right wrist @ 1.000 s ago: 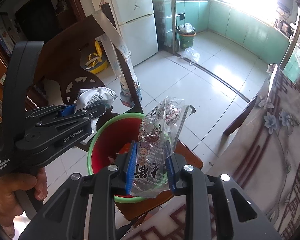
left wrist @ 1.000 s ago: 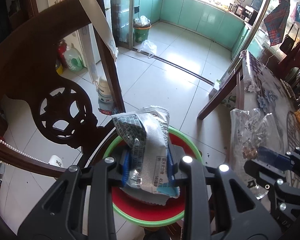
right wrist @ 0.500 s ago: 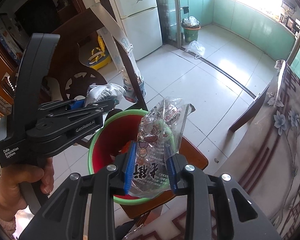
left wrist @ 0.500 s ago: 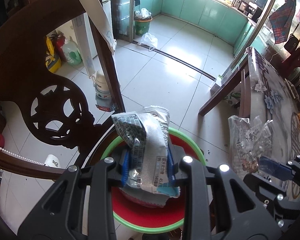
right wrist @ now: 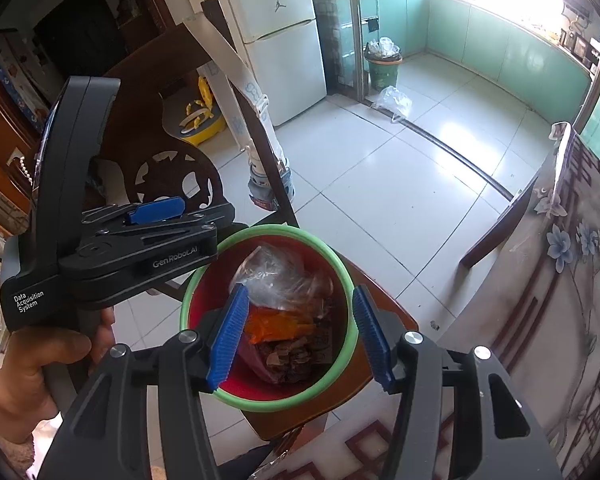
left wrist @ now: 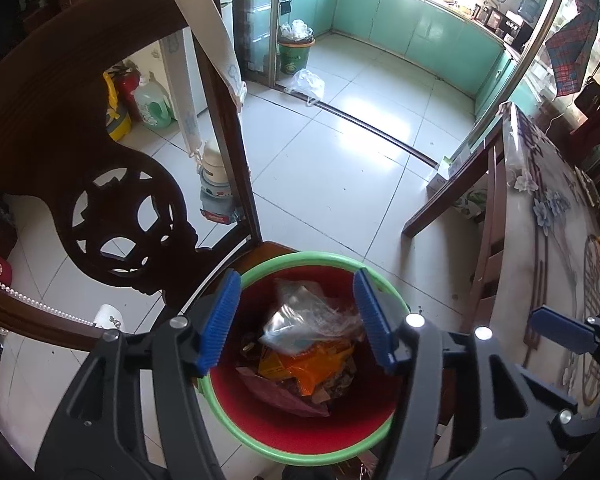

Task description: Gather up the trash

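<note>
- Left gripper [left wrist: 296, 316]: jaws have just been opening, nothing between them, above the red bin [left wrist: 260, 420].
- Right gripper [right wrist: 298, 330]: likewise opening, empty.
- Clear wrapper [left wrist: 308, 320] lies inside.

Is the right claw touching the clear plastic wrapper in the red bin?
Apart. Right wrist view: right claw open, jaws just opened; clear plastic wrapper lies below inside red bin.

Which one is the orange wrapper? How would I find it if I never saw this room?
Find the dark carved wooden chair; on its seat stands a red bucket with a green rim. Inside, among the trash, the orange wrapper lies under a clear crinkly plastic bag. It is the only bright orange piece; its neighbours are clear, dark red or brown.
</note>
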`<state>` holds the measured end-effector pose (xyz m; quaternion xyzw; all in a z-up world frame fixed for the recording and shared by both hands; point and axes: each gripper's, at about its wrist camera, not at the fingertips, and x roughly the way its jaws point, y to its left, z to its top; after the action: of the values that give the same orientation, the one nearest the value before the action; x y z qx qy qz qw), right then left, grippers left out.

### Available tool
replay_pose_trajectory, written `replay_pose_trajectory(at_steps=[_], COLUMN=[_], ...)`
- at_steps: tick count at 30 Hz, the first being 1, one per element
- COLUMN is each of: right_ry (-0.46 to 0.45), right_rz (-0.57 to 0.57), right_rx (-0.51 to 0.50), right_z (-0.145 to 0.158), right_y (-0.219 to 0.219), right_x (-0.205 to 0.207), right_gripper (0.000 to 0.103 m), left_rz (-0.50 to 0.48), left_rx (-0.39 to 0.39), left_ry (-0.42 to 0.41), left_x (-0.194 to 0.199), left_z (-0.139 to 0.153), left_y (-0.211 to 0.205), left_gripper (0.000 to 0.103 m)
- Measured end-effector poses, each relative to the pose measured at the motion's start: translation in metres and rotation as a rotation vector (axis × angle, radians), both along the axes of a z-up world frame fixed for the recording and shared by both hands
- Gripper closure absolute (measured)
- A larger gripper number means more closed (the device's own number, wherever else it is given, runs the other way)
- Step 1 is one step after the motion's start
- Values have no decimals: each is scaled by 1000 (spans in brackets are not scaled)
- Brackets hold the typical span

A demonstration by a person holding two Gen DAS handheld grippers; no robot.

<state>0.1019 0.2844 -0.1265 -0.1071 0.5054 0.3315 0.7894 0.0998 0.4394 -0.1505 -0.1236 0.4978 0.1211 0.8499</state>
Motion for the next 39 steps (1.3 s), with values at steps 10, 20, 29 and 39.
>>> replay_pose_trajectory(at_steps=[10, 20, 29, 39], right_ry=[-53, -121, -298, -744], right_rz=[-39, -202, -326, -513], right_rx=[21, 40, 109, 178], right_z=[18, 36, 72, 133], right_y=[-24, -101, -216, -351], right_x=[-16, -33, -59, -114], right_gripper=[42, 25, 22, 7], left_rz=[4, -69, -113, -72], left_rx=[25, 64, 42, 139], left_ry=[-42, -102, -217, -563], left_x=[-20, -31, -44, -77], left_z=[19, 42, 73, 149], left_y=[-11, -68, -162, -288], left_gripper=[37, 24, 5, 5])
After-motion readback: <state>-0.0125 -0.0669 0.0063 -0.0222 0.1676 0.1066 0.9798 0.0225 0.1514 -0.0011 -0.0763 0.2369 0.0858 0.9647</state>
